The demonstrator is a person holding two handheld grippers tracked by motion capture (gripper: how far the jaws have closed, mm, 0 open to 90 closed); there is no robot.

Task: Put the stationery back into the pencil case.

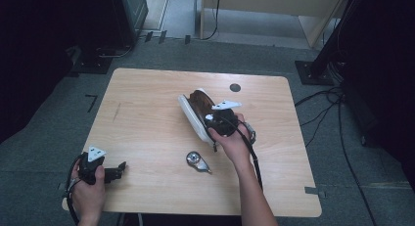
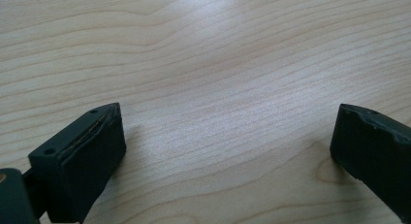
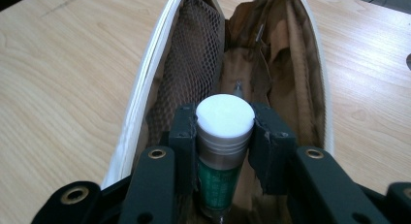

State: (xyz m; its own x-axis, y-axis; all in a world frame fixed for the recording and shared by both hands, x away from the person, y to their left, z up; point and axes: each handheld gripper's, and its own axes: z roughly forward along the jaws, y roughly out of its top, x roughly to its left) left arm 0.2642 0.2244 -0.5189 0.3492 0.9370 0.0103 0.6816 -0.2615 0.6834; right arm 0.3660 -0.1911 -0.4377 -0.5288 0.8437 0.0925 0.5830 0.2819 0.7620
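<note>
- While you rest your left gripper (image 1: 119, 168) at the near left corner of the table (image 1: 147, 103), about 8 o'clock from its centre, its jaws stand wide apart with only bare wood between them.
- A little further in, near 6 o'clock from the centre, a small silver metal piece (image 1: 197, 162) lies alone on the wood, just at 7 o'clock from your right hand (image 1: 234, 138).
- Your right gripper (image 3: 224, 132) is clenched on a tube (image 3: 224, 151): the pads press both sides of it just below its white cap, and the green body goes down between the jaws.
- The tube is held right at the open mouth of the white pouch (image 3: 145, 98), whose brown lining and mesh pocket open toward 12 o'clock behind it.
- In the high view, the pouch (image 1: 192, 116) lies near the table centre, and a dark round hole (image 1: 235, 87) is at the far edge.
</note>
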